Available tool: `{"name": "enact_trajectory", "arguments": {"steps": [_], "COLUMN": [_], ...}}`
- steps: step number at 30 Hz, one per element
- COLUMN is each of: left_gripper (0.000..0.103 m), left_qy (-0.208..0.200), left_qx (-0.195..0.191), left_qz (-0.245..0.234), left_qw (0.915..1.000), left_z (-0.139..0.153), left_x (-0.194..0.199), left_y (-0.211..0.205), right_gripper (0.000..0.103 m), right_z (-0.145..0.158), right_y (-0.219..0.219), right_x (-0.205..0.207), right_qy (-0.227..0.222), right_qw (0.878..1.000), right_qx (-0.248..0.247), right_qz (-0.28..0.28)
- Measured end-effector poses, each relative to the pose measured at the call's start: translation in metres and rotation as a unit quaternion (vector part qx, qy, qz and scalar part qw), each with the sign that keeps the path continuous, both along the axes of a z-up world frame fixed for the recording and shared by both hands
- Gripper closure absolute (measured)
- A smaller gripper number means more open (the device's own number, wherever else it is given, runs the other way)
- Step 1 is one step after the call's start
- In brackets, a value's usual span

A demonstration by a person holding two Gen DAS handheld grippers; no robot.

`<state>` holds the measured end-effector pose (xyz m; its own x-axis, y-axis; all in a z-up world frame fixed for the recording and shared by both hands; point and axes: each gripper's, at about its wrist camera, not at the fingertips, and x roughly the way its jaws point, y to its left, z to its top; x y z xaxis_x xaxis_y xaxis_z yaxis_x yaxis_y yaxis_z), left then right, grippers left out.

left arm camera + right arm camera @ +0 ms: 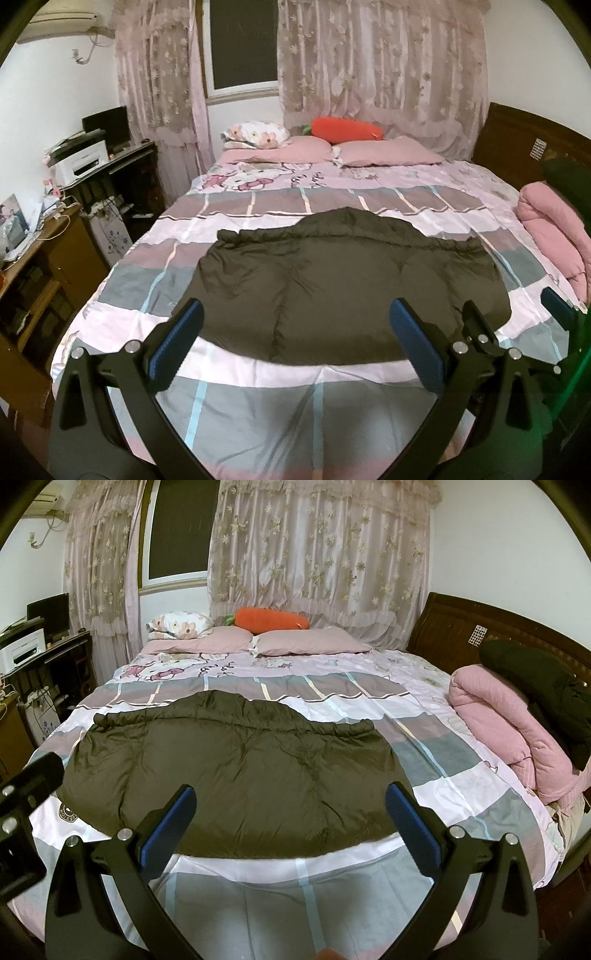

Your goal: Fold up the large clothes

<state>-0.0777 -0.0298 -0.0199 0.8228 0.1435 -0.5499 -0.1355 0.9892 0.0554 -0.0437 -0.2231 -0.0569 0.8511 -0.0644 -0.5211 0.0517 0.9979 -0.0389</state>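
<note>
A dark puffy jacket lies flat mid-bed, bare cover on all sides of it. Both the left gripper and right gripper hang released above its near hem, grasping nothing. Only the right view shows a round logo at the jacket's left edge and all of a pink quilt right of it.

Sheeny quilted jacket, wooden headboard
</note>
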Motion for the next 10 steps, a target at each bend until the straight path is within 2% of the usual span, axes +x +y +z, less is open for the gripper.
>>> {"name": "enact_trajectory", "arguments": {"steps": [5,10], "left_gripper": [0.002,0.002], "left_qy": [0.025,0.035], "left_qx": [-0.041,-0.034], "left_qz": [-0.024,-0.018], "left_qw": [0.9986,0.9986], "left_z": [-0.002,-0.0044], "left_x": [0.0037,0.0084], "left_y": [0.0074,0.0065], "right_gripper": [0.001,0.001], "right_z": [-0.0023,-0.0096], "right_y": [0.0003,-0.0063], "right_x": [-0.0018,0.0044], "right_qy": [0.005,0.018], "right_qw": [1.0,1.0], "right_qx": [0.002,0.0], "right_qz": [-0.002,-0.007]}}
